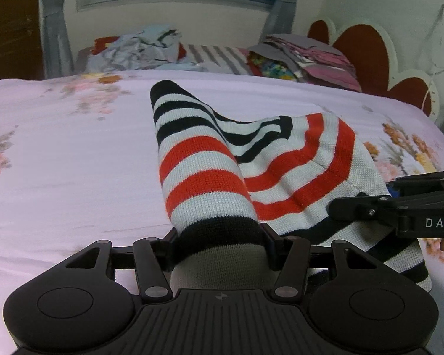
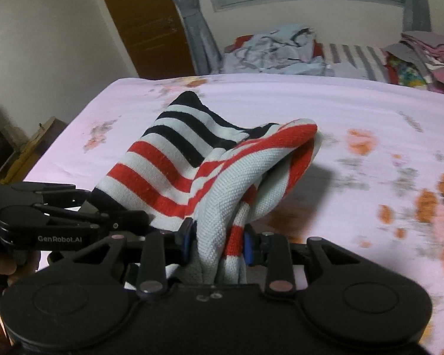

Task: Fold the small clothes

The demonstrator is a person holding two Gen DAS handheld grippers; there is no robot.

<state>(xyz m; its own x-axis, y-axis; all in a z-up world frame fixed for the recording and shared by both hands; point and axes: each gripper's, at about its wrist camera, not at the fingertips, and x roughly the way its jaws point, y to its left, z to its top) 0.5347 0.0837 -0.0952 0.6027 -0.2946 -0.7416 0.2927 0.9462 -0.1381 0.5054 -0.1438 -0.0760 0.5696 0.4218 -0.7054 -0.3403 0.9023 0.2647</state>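
Both tongs hold the same garment: a small knitted top with red, black and white stripes [image 1: 204, 162], lifted partly off the pale pink floral bedsheet [image 1: 59, 162].

Left gripper [image 1: 219, 248], bottom centre of the left wrist view: jaws about half-wide, clamped on the rolled black-edged cuff end. Right gripper [image 2: 216, 242], bottom centre of the right wrist view: jaws narrow, blue pads pinching a bunched fold of white and red knit.

The far black-striped end sags toward the sheet at mid-frame in both views; whether it touches, cannot tell.

Risks, as judged:
- Right pinch takes several layers; one layer may slip out and spoil the fold line.
- Left grip is on a thick roll, which may unroll under tension.
- The trailing end may drag and crease.
- The grippers are close together; they may collide.

The pile of loose clothes [image 1: 139, 50] lies in the upper frame, well apart.
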